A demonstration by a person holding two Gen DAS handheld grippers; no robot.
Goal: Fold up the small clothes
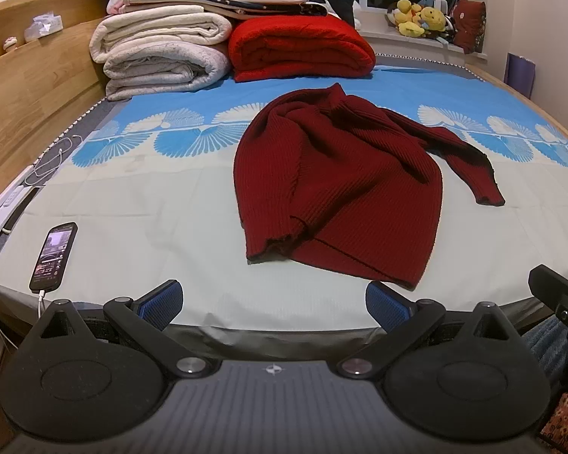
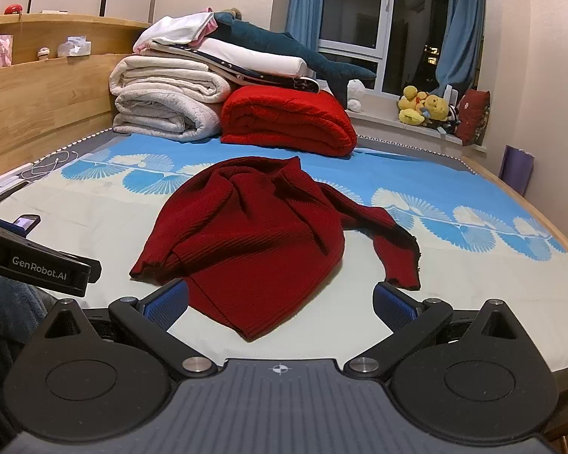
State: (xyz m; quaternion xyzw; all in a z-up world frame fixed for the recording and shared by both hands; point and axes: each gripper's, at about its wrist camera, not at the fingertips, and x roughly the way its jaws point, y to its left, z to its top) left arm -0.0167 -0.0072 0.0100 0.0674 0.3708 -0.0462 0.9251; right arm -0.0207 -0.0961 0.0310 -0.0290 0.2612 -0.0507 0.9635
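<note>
The dark red ribbed sweater [image 1: 337,185] lies crumpled in the middle of the bed [image 1: 132,204], one sleeve [image 1: 469,166] trailing off to its right. It looks soft, limp and fairly thick, likely to sag and bunch, so the hem corners or shoulders seem the best holds. Both the left gripper [image 1: 274,299] and the right gripper [image 2: 280,300] hover at the sweater's near hem, fingers spread and empty. There is bare sheet all round the sweater, folded blankets [image 1: 163,49] well behind it, a phone [image 1: 53,251] off to its left.
</note>
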